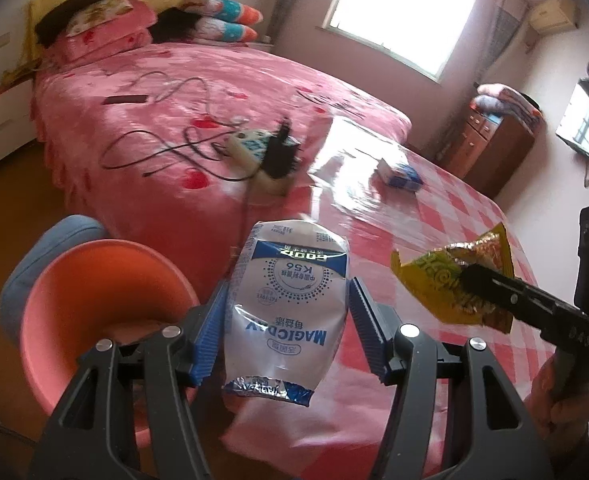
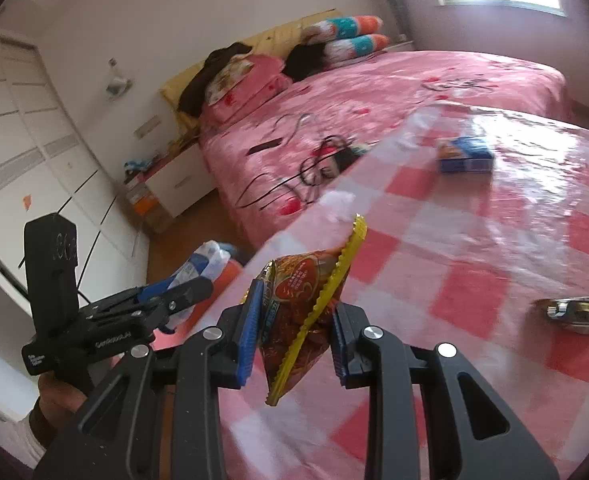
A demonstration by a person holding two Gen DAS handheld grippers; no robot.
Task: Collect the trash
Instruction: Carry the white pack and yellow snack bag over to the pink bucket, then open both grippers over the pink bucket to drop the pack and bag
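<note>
Left wrist view: the left tool [image 1: 288, 320] is clamped on a white and blue milk pouch [image 1: 284, 304], its blue pads [image 1: 210, 332] pressing the pouch's sides, and holds it in the air at the edge of the table [image 1: 434, 208], which wears a pink checked cloth. Left of this tool and lower sits an orange bin [image 1: 94, 300]. To its right, the right tool [image 1: 470, 276] pinches a yellow snack wrapper [image 1: 446, 280] above the table.

In the right wrist view, the right tool [image 2: 294, 328] grips that snack wrapper [image 2: 302, 312] between its fingers. Ahead of it on the table lie a blue box [image 2: 464, 156] and, to its right, a shiny wrapper [image 2: 574, 314]. The left tool [image 2: 174, 296] shows to its left. Beyond the table stands a pink bed [image 2: 374, 92].
</note>
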